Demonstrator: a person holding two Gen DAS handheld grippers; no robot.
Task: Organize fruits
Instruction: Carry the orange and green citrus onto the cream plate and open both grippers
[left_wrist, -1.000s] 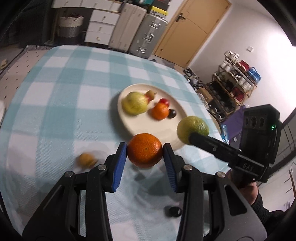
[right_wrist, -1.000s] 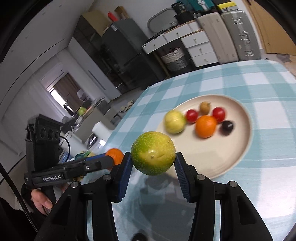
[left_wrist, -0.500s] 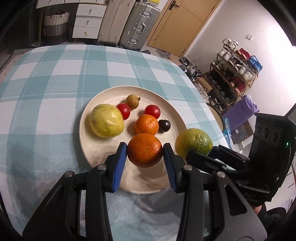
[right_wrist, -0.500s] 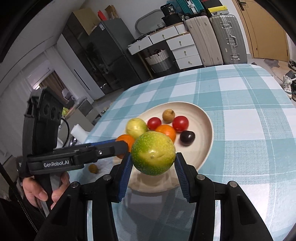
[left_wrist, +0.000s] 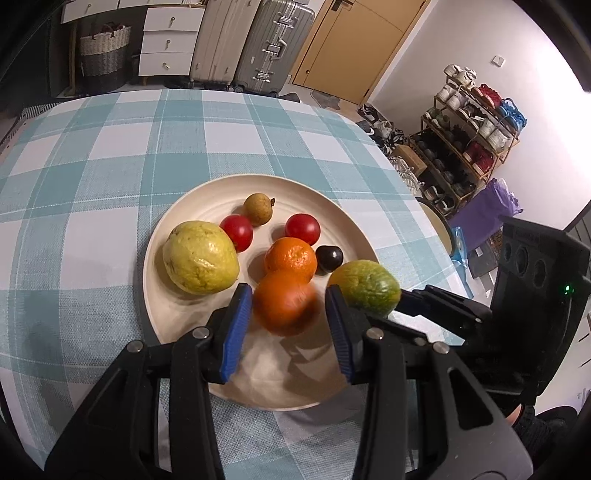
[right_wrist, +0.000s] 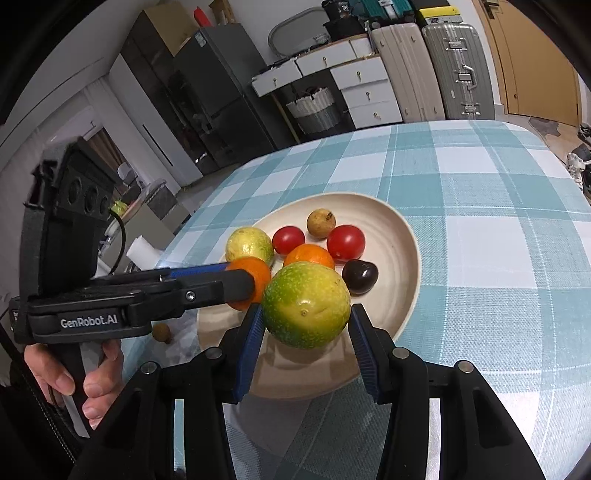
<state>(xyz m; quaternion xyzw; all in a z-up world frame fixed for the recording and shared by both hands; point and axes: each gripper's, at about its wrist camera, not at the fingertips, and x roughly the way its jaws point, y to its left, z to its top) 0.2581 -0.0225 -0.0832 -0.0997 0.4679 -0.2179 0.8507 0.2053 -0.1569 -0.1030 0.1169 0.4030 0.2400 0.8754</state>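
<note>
Tongs in both hands are loaded: the left tongs (left_wrist: 288, 314) pinch an orange (left_wrist: 284, 302) and the right tongs (right_wrist: 306, 321) pinch a green-yellow fruit (right_wrist: 306, 304), both hanging over the near part of the plate (left_wrist: 177, 306), low centre of each frame. To do the step well, each fruit should probably be lowered until it rests on bare plate before the pads part, or it may roll. Free plate lies nearest the cameras. Further up sit a yellow guava (left_wrist: 199, 256), a second orange (left_wrist: 291, 258), two tomatoes, a dark cherry (left_wrist: 329, 257) and a small brown fruit. The two tongs sit close side by side, so one likely goes first. The plate's right rim is near the table edge (left_wrist: 417, 206); another small brown fruit (right_wrist: 161, 332) lies on the cloth at lower left of the right view.
</note>
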